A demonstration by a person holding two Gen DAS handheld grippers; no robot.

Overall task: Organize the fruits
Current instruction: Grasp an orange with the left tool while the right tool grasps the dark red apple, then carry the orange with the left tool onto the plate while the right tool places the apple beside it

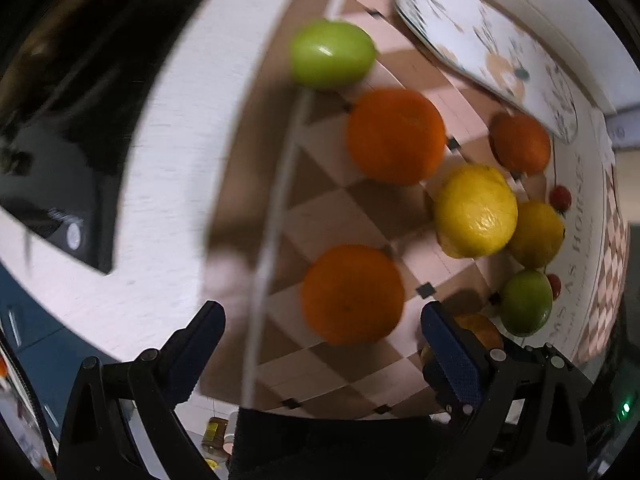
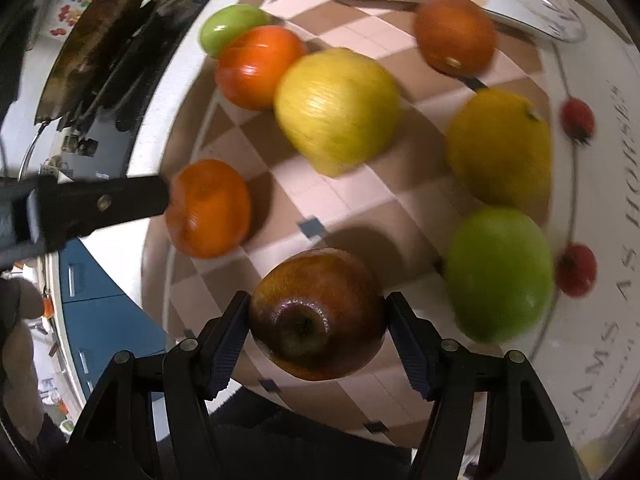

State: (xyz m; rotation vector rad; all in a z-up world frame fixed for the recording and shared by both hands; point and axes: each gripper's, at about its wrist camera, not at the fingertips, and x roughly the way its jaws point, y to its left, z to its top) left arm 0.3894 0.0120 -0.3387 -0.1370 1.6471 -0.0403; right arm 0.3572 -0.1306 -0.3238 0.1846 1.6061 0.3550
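Red apple (image 2: 318, 314), stem up, between pads

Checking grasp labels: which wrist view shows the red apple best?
The right wrist view. The red apple sits whole and close between the right gripper fingers, stem end toward the camera, pads at its sides. In the left wrist view only a sliver peeks from behind the left gripper's finger.

Black tongs (image 2: 316, 340), ribbed blue pads (image 2: 226, 348), silver screws.

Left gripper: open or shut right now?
Open. In the left wrist view the left gripper has its fingers spread wide on either side of an orange, with visible gaps to both.
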